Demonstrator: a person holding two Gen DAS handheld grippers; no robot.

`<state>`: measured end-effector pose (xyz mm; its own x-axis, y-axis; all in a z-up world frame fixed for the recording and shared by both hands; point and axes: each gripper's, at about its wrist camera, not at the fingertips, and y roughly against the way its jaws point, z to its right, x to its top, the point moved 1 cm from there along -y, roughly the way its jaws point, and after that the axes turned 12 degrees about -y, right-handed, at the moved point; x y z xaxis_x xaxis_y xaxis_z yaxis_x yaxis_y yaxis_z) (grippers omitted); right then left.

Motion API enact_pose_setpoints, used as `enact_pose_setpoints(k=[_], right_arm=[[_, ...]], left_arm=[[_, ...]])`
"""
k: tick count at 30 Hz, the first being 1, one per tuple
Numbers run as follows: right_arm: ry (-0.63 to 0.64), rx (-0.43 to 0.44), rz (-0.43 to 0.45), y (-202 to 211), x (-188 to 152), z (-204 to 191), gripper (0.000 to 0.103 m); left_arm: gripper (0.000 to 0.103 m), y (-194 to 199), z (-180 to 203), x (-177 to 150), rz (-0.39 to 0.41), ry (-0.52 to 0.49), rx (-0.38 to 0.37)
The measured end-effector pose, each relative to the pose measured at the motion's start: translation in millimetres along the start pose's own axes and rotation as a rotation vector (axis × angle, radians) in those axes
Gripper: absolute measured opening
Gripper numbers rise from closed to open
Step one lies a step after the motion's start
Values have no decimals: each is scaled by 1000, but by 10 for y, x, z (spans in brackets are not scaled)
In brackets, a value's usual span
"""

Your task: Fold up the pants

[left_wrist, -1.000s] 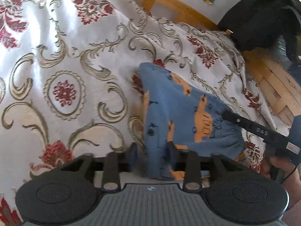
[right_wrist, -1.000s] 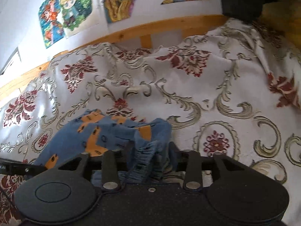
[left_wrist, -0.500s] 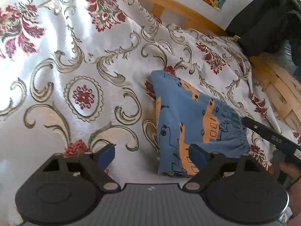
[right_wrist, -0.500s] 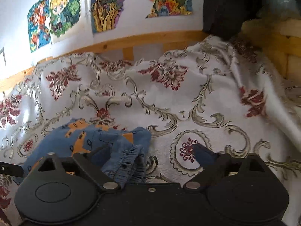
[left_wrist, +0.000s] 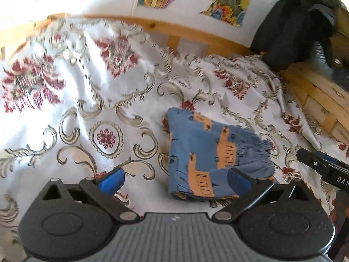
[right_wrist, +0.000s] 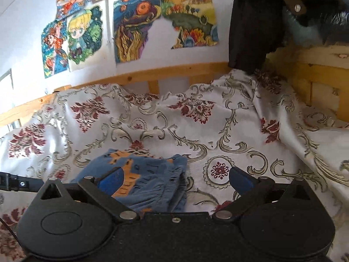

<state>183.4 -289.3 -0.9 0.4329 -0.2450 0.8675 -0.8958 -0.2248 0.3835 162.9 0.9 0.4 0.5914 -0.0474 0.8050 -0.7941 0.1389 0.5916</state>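
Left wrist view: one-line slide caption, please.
Open left gripper hovers over folded blue pants lying on a floral bedspread, right gripper alongside.

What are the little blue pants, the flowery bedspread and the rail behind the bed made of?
Pants: soft knit, probably cotton jersey, matte; they lie limp, with a gathered elastic waistband and printed orange vehicles.
Bedspread: heavier woven fabric, likely a jacquard, with a slight sheen; the scrolls and red flowers look woven in rather than printed, though I can't be sure.
Rail: light wood, perhaps pine; grain and a knot show.
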Motion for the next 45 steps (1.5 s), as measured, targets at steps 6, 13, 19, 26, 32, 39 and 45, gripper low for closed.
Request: enact_pose_setpoints(k=[6, 13, 19, 26, 32, 39, 45], right_arm=[[28, 31, 42, 455, -34, -232, 102], [43, 13, 101, 875, -63, -359, 102], [49, -10, 128, 1177, -169, -402, 102], [21, -50, 129, 1417, -313, -403, 102], [10, -55, 92, 1365, -392, -405, 102], [46, -59, 71, 1242, -466, -414, 102], [86, -111, 97, 1140, -549, -426, 102]], left_arm=[[103, 376, 245, -85, 35, -39, 18], [103, 762, 347, -212, 69, -56, 53], [103, 1025, 413, -334, 101, -91, 118], [103, 1058, 500, -435, 84, -133, 126], [103, 988, 524, -442, 74, -124, 123], [103, 893, 518, -454, 72, -128, 139], [103, 807, 480, -486, 62, -101, 142]])
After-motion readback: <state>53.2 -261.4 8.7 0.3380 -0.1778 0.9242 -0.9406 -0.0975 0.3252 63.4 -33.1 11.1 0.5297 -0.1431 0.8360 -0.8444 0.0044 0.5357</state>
